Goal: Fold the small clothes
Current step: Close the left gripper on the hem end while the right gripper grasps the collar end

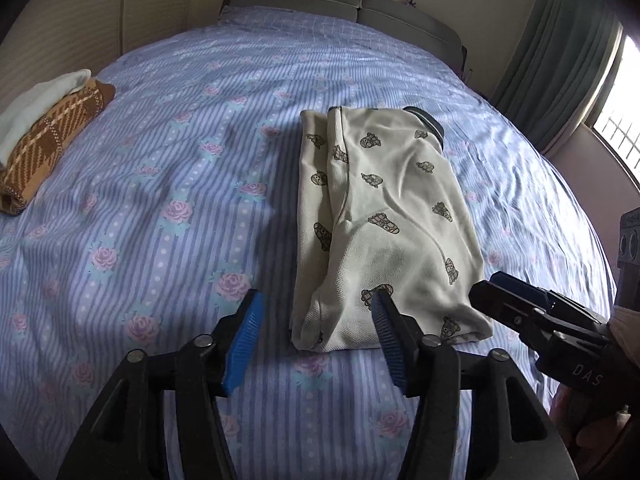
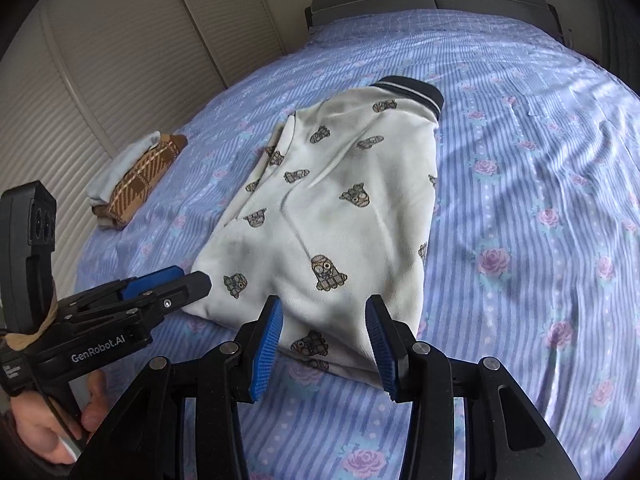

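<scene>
Blue flowered bedsheet (image 1: pixel 168 184) carries a folded white shirt (image 1: pixel 384 216); both claws, left (image 1: pixel 316 340) and right (image 2: pixel 326 344), gape empty at its near hem.

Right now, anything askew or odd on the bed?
Nothing serious. The cream shirt lies folded lengthwise, but its left layers are uneven: an under-layer sticks out past the top fold. The dark collar shows at the far end. The folded stack near the edge looks tidy.
</scene>
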{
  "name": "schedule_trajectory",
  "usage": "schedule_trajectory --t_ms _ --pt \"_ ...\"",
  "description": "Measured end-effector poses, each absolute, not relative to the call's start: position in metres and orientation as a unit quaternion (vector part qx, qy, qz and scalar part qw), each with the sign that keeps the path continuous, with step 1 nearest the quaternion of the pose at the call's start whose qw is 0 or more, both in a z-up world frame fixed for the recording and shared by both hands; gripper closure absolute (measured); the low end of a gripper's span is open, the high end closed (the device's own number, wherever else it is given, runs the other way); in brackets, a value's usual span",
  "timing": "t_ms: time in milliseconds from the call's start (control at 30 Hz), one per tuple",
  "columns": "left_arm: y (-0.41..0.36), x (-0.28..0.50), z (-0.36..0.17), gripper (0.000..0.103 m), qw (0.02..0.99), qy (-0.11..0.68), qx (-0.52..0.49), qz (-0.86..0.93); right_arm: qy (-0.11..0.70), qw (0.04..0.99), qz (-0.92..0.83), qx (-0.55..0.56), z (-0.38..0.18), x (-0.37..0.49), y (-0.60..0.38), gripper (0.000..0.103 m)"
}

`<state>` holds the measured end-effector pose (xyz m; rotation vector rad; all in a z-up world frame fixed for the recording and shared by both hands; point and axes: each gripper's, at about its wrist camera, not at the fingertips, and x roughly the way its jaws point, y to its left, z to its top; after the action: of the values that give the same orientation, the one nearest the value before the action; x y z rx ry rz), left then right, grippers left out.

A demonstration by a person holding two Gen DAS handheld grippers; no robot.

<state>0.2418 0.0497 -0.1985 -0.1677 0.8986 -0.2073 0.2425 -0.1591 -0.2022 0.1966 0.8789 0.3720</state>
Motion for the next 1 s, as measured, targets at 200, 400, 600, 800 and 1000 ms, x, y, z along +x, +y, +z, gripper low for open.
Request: schedule_trajectory --t_ms 200,400,600,800,1000 --pt "0.053 0.209 -0.189 0.019 0.894 0.404 -0.183 -0.060 0.373 0.901 0.162 0.153 -0.175 0.243 -0.199 0.017" --pt "0.042 0.211 -0.229 0.023 0.861 0.439 -0.257 -0.018 0.375 0.895 0.164 0.176 -0.172 0.272 -0.235 0.017" --pt "0.037 0.221 -0.245 0.024 0.856 0.424 -0.296 -0.006 0.397 0.884 0.179 0.168 -0.181 0.310 -0.252 0.017" --pt "0.034 0.239 -0.250 0.040 0.855 0.391 -0.339 0.023 0.417 0.866 0.205 0.183 -0.201 0.344 -0.249 0.017" --pt "0.027 0.253 -0.255 0.048 0.855 0.370 -0.360 0.048 0.440 0.839 0.240 0.212 -0.224 0.382 -0.237 0.026"
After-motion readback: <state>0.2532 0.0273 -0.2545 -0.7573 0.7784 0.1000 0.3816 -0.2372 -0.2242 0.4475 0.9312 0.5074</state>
